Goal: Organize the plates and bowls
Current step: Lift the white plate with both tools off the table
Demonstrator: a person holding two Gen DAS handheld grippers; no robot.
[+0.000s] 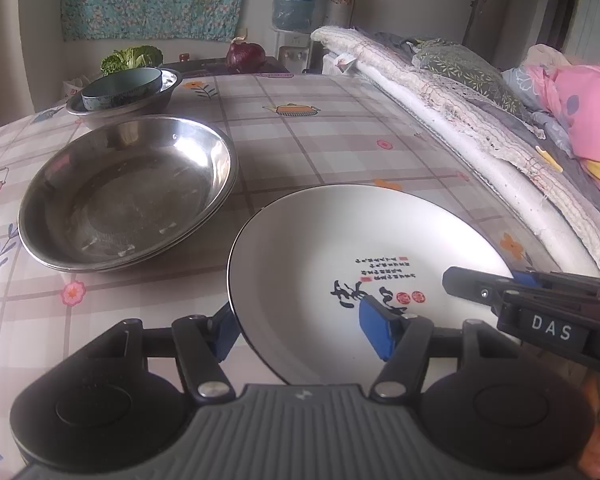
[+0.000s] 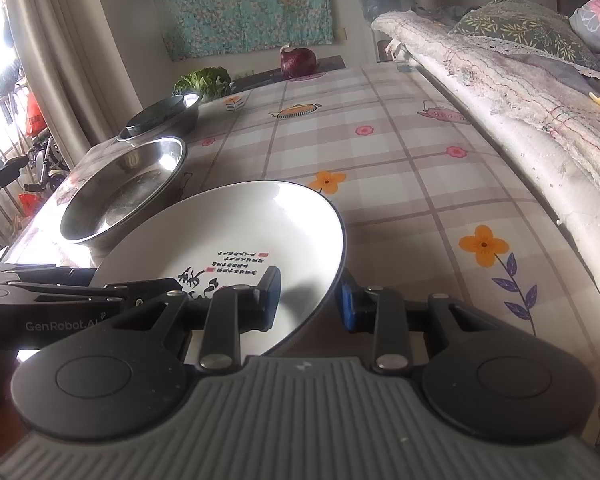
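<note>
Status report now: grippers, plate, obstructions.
Both grippers straddle the white plate's near rim, left gripper, right gripper, neither visibly clamped. White plate on the table. Stacked steel plates alongside; nothing in the way.

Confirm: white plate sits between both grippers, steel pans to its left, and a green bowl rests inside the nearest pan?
Not quite. The green bowl rests in the far steel pan, not the nearest pan, which holds nothing, as the left wrist view shows. The rest stands.

Left gripper (image 1: 304, 332): black linkage arms, silver pivot screws, blue pads on the jaws, ribbed grey housing behind, two round black discs flanking the housing. Right gripper (image 2: 310, 300): same build, one pad blue; white "DAS" label on its side, "GenRobot.AI" lettering on the left gripper's side.
</note>
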